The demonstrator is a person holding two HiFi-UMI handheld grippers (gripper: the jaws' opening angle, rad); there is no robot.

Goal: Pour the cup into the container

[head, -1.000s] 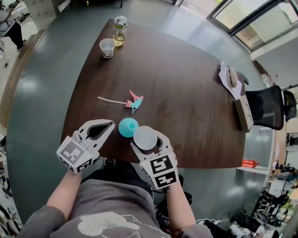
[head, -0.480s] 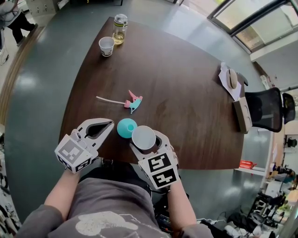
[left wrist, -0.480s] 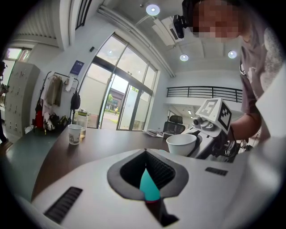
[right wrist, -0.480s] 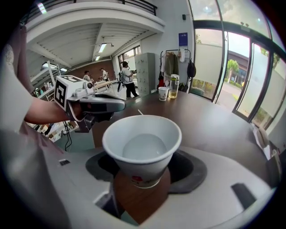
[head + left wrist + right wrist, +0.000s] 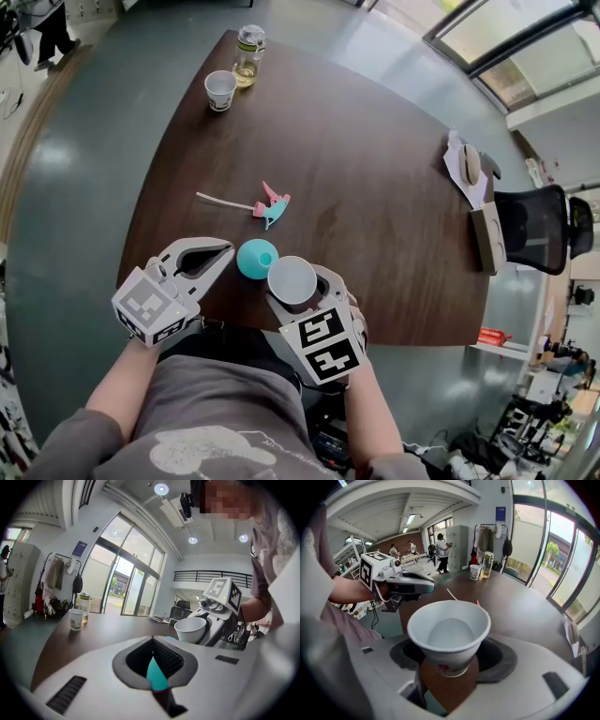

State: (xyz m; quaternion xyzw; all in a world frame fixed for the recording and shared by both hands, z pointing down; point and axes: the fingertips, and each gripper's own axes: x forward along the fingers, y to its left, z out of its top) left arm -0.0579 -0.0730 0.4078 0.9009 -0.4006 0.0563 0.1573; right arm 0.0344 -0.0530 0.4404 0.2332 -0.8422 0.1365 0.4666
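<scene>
Still, cup [image 5: 292, 278] in right tongs [image 5: 297, 284]

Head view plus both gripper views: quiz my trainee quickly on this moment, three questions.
1. True or false: the right gripper grips a white paper cup.
2. What sits nearest that cup? A) teal container B) glass jar C) office chair
3. Fill in: the left gripper has its jaws ____, with nothing between them.
Key: 1 true; 2 A; 3 shut.
</scene>
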